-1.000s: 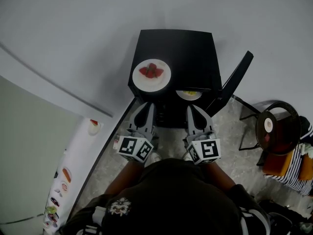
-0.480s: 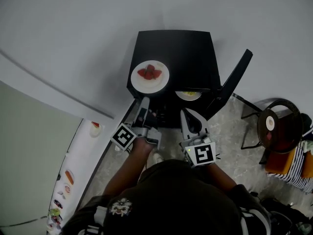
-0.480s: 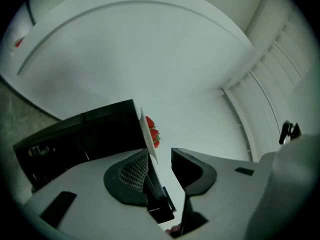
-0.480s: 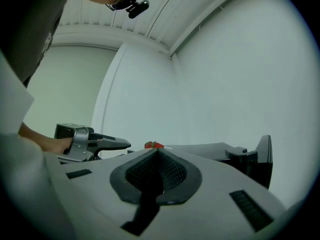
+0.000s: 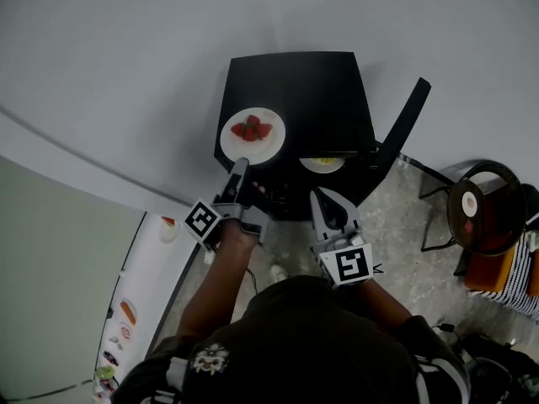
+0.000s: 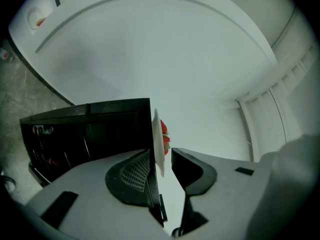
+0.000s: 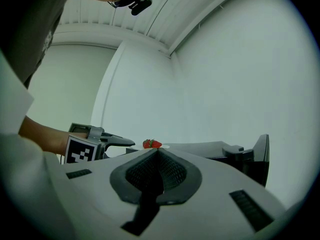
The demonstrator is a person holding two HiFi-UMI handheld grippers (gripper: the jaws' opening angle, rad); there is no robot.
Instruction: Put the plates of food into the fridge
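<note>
The plate (image 5: pixel 257 151) looks smooth and glossy, the fridge (image 5: pixel 303 87) matt, the floor (image 5: pixel 396 225) speckled stone.

Quick count: two plates, a strawberry plate (image 5: pixel 268 147) and a second plate (image 5: pixel 323 166), one black fridge (image 5: pixel 312 87), and two grippers, left gripper (image 5: pixel 239 169) plus right gripper (image 5: pixel 320 197).

Right of you: round dark seat (image 5: pixel 482 217) on a metal frame, standing on the speckled floor (image 5: pixel 404 225). Striped cloth (image 5: pixel 524 280) just beside it. Left of you: white panel (image 5: pixel 152 268) carrying small stickers (image 5: pixel 126 312). Pale wall (image 5: pixel 126 57) ahead.
</note>
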